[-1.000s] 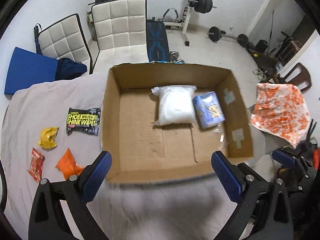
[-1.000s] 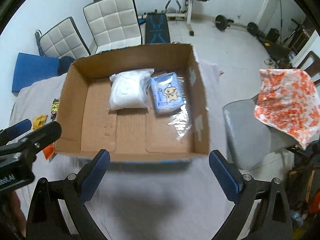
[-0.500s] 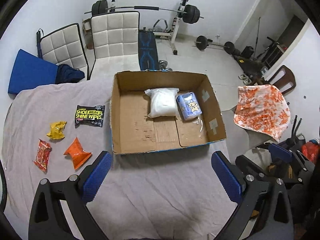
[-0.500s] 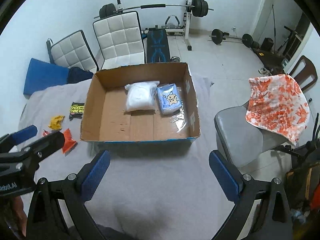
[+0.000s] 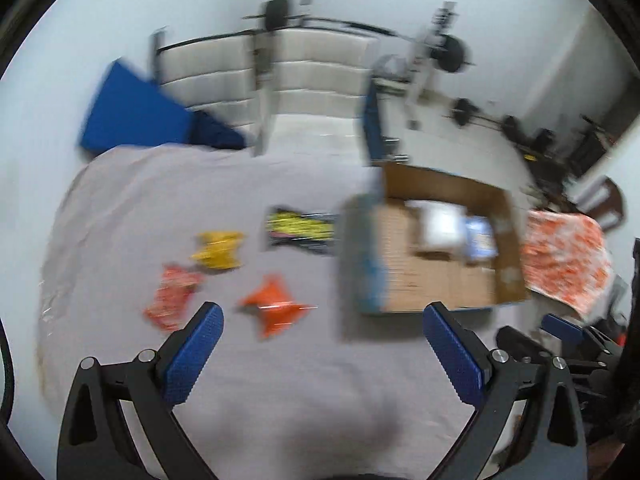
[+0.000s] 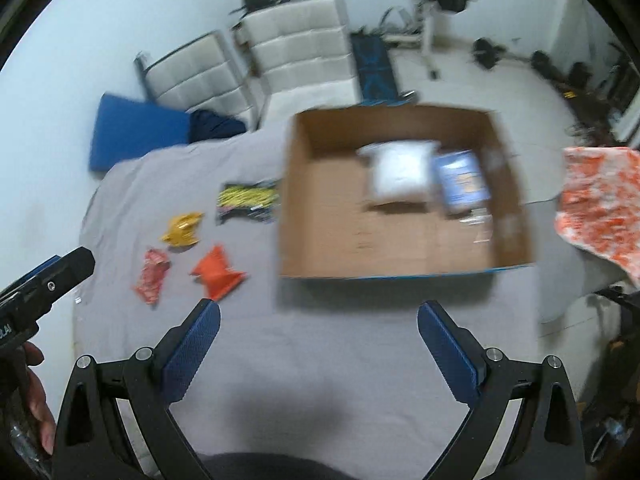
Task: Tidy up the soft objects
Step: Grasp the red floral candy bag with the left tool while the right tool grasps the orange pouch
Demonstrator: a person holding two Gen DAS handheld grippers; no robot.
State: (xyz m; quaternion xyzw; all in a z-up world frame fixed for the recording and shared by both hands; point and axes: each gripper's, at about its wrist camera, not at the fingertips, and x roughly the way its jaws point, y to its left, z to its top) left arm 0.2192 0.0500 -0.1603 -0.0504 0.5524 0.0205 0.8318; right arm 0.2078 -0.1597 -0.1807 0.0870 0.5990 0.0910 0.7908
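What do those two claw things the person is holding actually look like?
Both look alike: the left claw and right claw each have two black angular arms with triangular cut-outs and silver bolt heads, tipped by blue textured pads. The right view also shows the left tool's black body with part of some white lettering.

One cardboard box (image 6: 404, 256) on the grey-covered bench (image 6: 320, 360). Two soft packs inside it — one white pack (image 6: 400, 174), one blue pack (image 6: 462, 182). Four small packets left of the box — one black-and-yellow (image 6: 248, 200), one yellow (image 6: 182, 230), one red (image 6: 152, 276), one orange (image 6: 218, 272). Two white padded chairs (image 6: 304, 44) beyond the box. One orange-patterned cloth (image 6: 596, 208) right of it.
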